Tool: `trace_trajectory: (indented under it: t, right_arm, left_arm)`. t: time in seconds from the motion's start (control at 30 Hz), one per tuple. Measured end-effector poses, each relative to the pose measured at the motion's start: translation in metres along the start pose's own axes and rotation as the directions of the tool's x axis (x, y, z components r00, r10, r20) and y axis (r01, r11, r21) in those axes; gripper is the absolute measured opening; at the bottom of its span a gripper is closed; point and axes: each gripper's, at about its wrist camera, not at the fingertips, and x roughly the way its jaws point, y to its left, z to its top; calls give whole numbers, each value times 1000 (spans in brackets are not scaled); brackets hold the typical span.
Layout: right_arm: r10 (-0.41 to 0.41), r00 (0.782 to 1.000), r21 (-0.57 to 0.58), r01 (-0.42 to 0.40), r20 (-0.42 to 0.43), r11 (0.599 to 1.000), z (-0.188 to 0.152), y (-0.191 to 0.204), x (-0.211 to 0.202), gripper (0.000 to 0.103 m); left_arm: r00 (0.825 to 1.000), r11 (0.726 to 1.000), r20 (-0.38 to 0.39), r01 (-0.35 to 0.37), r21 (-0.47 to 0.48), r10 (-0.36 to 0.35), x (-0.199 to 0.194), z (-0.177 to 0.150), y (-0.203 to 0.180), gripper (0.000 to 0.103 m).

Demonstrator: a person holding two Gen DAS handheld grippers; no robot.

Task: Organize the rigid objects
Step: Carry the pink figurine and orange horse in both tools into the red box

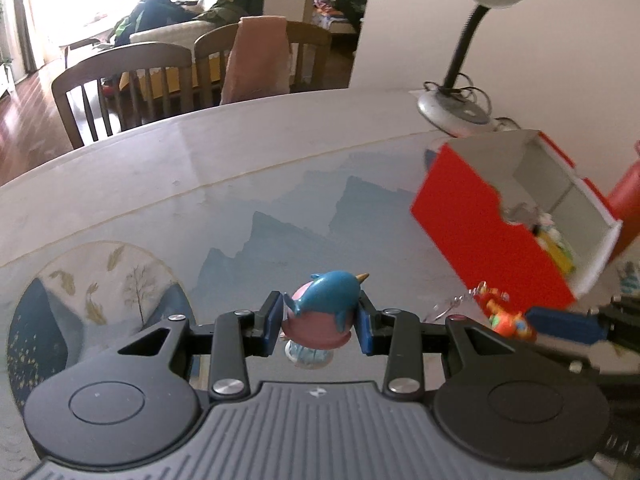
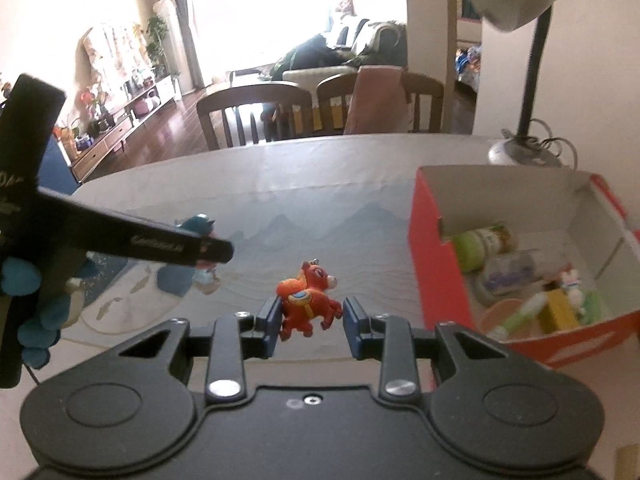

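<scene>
left wrist view, lower centre: the left gripper [image 1: 319, 318], two black fingers with blue pads, pinches a blue narwhal figurine on a pink base [image 1: 325, 307], held clear above the table. right wrist view, lower centre: the right gripper [image 2: 309, 318] pinches a red-orange horse-shaped keychain toy [image 2: 307, 300] by its sides, also held off the surface.

surface: a pale tabletop [image 1: 240, 168] under a glossy mat printed with blue mountains [image 1: 288, 224] and, at lower left, a round panel with a bare tree and golden feathers. at the right of both views, one open red cardboard box with a white interior [image 2: 430, 248] rests on the table; in the right wrist view it holds several small items, blurred, among them one green-capped bottle [image 2: 482, 242] and one yellow block [image 2: 560, 308]. behind the box, upper right, stands one white desk lamp with a black gooseneck [image 1: 464, 52].

room: beyond the table's far edge, two dark wooden chairs [image 1: 120, 84], one draped with a pink cloth [image 1: 258, 56]; further back, a sofa piled with clothing [image 1: 188, 12] before bright windows and a dark wooden floor at the left.
</scene>
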Motion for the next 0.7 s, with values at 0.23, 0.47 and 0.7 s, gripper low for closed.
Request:
trace_trajectory:
  t: [0.23,0.47,0.7]
  right_arm:
    - [-51,997,29,50,50,998,3,-3,-39,32]
    - [-92,992,47,88,91,995,9,-17,-58,32]
    - [-117,987,66,111,105,992,13,-55,-62,32]
  left_arm:
    - [998,998,30,46,30,-47,-43,-12,-13,36]
    - [992,992,63,102,71,-107,-76,-12,-36,36]
    - [986,985,76,140,99,-148,-88,-2,-68,36]
